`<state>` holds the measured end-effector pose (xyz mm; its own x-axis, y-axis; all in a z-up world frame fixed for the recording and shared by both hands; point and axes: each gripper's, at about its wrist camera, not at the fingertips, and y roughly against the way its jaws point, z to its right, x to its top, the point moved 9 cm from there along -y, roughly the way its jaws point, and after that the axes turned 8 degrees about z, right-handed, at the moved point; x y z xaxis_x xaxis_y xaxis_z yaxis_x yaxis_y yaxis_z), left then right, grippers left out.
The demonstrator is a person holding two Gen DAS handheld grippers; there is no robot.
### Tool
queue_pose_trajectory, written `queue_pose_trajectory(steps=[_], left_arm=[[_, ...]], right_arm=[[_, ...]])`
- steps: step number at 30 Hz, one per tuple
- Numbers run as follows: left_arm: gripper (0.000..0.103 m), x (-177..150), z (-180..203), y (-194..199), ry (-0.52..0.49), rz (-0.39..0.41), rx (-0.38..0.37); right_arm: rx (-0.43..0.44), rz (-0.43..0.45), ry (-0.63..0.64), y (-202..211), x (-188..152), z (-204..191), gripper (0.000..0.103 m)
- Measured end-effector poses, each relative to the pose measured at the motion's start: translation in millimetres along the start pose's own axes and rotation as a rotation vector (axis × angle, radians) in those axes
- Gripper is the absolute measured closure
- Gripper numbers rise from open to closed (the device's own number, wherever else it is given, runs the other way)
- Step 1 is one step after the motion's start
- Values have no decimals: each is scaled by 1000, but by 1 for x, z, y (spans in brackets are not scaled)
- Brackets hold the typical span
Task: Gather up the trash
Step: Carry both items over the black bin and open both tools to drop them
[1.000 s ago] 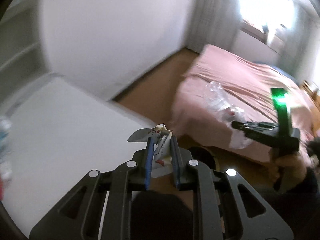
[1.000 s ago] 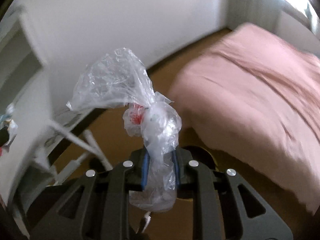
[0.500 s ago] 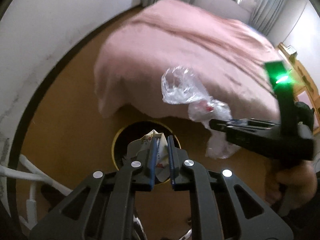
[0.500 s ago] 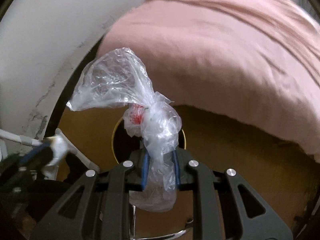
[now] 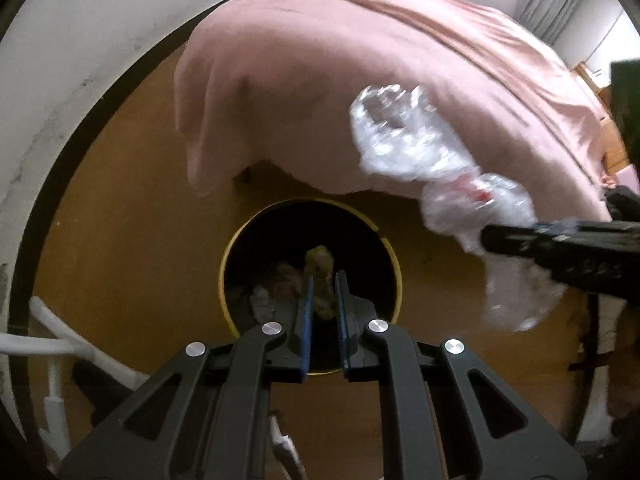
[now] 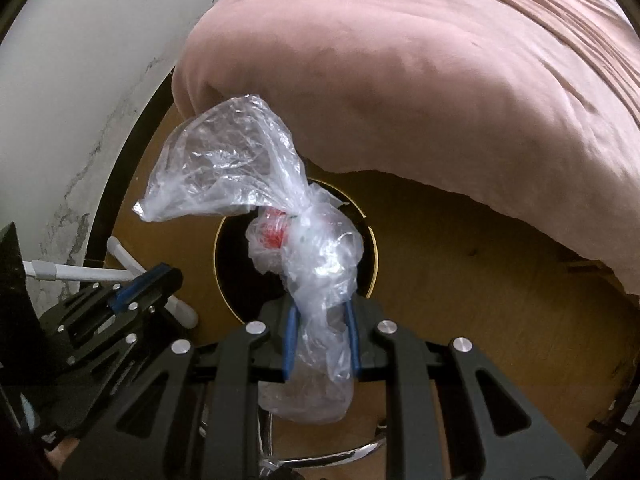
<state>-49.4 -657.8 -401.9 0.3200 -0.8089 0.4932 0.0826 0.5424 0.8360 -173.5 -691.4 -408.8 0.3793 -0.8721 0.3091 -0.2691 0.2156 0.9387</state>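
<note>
The light, soft, slippery crumpled clear plastic bag [image 6: 316, 280] was pinched at its gathered neck by the right gripper [image 6: 320, 340], above the round black yellow-rimmed bin [image 6: 370, 256].

Pink-covered bed [image 5: 360, 80] on brown floor [image 5: 120, 200] — white wall [image 5: 80, 40] (scuffed) beside.
</note>
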Motion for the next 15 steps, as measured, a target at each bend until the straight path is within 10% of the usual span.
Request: queue_pose_trajectory(steps=[7,9,11,15], left_arm=[[92,-3,-4,12,-6,32,-1],[80,-6,-6,12,-4,24,7],[22,-7,-11,14,14,29,19],[21,-4,-15,25,31,66,21]], right_arm=[[-3,1,6,6,2,0,83],[-3,5,6,5,2,2,83],[-3,4,5,5,2,2,83],[-1,6,8,6,0,1,83]])
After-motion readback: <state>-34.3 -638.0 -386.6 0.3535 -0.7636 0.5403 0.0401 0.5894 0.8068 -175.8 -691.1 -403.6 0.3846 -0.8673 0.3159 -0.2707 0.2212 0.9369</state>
